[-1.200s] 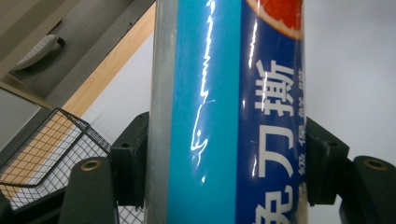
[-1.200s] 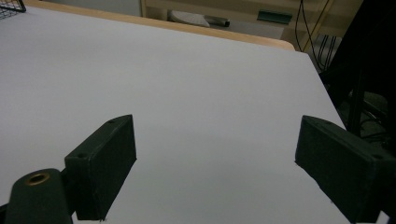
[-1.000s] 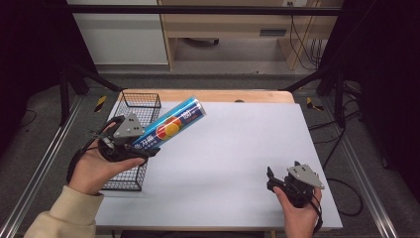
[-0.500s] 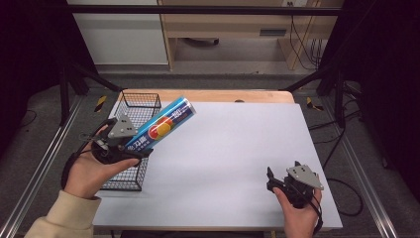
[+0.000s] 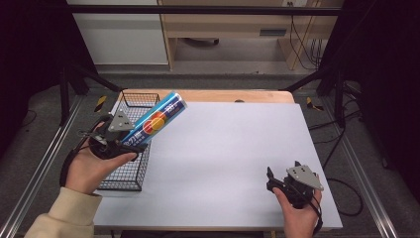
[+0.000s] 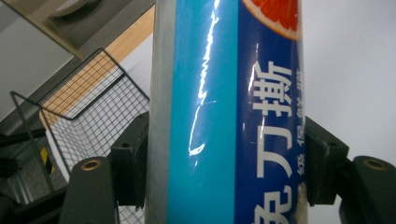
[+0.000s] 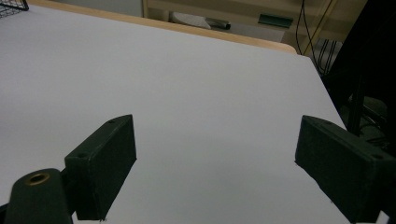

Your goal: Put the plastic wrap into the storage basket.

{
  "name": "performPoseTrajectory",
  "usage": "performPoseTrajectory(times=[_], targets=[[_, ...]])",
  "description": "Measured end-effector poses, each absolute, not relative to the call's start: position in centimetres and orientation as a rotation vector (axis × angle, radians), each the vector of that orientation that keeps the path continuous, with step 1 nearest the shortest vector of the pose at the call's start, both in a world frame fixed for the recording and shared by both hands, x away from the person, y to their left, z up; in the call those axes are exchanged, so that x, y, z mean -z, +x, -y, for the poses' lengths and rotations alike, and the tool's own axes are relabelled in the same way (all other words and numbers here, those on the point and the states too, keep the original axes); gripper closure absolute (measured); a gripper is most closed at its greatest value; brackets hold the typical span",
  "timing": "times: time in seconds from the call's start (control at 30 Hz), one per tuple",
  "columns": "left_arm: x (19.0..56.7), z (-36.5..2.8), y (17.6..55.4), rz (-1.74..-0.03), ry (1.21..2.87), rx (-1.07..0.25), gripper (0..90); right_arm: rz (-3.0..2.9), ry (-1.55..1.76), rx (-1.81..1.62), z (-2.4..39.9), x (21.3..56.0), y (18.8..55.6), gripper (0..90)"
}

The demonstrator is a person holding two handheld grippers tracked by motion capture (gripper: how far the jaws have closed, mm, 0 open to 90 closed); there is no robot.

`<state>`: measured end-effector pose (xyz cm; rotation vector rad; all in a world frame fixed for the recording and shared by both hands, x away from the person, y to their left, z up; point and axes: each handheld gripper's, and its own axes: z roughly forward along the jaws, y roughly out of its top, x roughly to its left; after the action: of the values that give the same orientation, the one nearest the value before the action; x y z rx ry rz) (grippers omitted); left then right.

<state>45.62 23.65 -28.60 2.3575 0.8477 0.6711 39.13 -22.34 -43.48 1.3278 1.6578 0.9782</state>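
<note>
A long blue box (image 5: 156, 119) with an orange fruit picture and white lettering is held tilted, its far end up and to the right, above the black wire basket (image 5: 130, 101) at the table's left. My left gripper (image 5: 128, 145) is shut on the box's lower end. In the left gripper view the blue box (image 6: 229, 112) stands between the two black pads (image 6: 133, 163), which press on both its sides. My right gripper (image 5: 281, 179) rests low at the table's front right, open. In the right gripper view nothing lies between the right gripper's (image 7: 215, 172) fingers.
The white table top (image 5: 228, 148) has a wooden strip along its far edge (image 5: 237, 95). Metal rails run along both sides of the table. A wooden shelf unit and cables stand beyond the far edge. The basket (image 6: 88, 107) lies behind the box.
My left hand has carried the blue box a little to the left, over the wire basket. The right gripper has stayed where it was.
</note>
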Motion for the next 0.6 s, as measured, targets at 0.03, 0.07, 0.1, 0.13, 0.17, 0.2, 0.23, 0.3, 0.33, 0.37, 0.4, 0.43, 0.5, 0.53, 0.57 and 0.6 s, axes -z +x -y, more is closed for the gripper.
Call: performPoseTrajectory(times=[0.03, 0.07, 0.1, 0.13, 0.17, 0.2, 0.23, 0.3, 0.33, 0.37, 0.4, 0.43, 0.5, 0.53, 0.57, 0.6], targets=[[28.67, -23.75, 45.71, -0.857, 2.361, -0.671, 31.8, -1.657, 1.327, -0.978, 22.32, 43.47, 39.12, 12.6], [28.73, -23.87, 45.82, -0.865, 2.366, -0.67, 31.8, -1.657, 1.326, -0.978, 22.32, 43.47, 39.11, 12.6], [28.8, -23.98, 45.9, -0.875, 2.364, -0.671, 31.8, -1.656, 1.327, -0.978, 22.31, 43.47, 39.11, 12.6], [28.83, -24.11, 45.99, -0.885, 2.359, -0.66, 31.8, -1.656, 1.327, -0.978, 22.32, 43.48, 39.11, 12.6], [28.84, -24.21, 46.05, -0.893, 2.355, -0.649, 31.8, -1.657, 1.327, -0.978, 22.33, 43.48, 39.11, 12.6], [28.84, -24.22, 46.06, -0.896, 2.355, -0.654, 31.8, -1.656, 1.328, -0.979, 22.33, 43.48, 39.12, 12.6], [28.83, -24.18, 46.06, -0.894, 2.36, -0.664, 31.8, -1.657, 1.327, -0.978, 22.35, 43.47, 39.11, 12.6], [28.86, -24.12, 46.12, -0.9, 2.364, -0.664, 31.8, -1.656, 1.326, -0.978, 22.33, 43.45, 39.1, 12.6], [28.9, -24.1, 46.16, -0.904, 2.363, -0.667, 31.8, -1.656, 1.326, -0.977, 22.32, 43.46, 39.1, 12.6], [28.97, -24.07, 46.22, -0.906, 2.364, -0.674, 31.8, -1.656, 1.326, -0.977, 22.29, 43.47, 39.09, 12.6], [29.03, -24.06, 46.29, -0.91, 2.37, -0.68, 31.8, -1.656, 1.327, -0.976, 22.27, 43.47, 39.09, 12.6], [29.15, -24.05, 46.35, -0.918, 2.367, -0.681, 31.8, -1.657, 1.326, -0.976, 22.24, 43.47, 39.09, 12.6], [29.29, -24.16, 46.48, -0.936, 2.372, -0.674, 31.8, -1.658, 1.324, -0.976, 22.23, 43.48, 39.1, 12.6], [29.34, -24.26, 46.54, -0.943, 2.376, -0.677, 31.8, -1.658, 1.325, -0.978, 22.21, 43.47, 39.09, 12.6], [29.41, -24.34, 46.6, -0.955, 2.373, -0.679, 31.8, -1.658, 1.325, -0.978, 22.21, 43.48, 39.1, 12.6], [29.45, -24.44, 46.66, -0.968, 2.372, -0.684, 31.8, -1.659, 1.325, -0.978, 22.22, 43.48, 39.11, 12.6]])
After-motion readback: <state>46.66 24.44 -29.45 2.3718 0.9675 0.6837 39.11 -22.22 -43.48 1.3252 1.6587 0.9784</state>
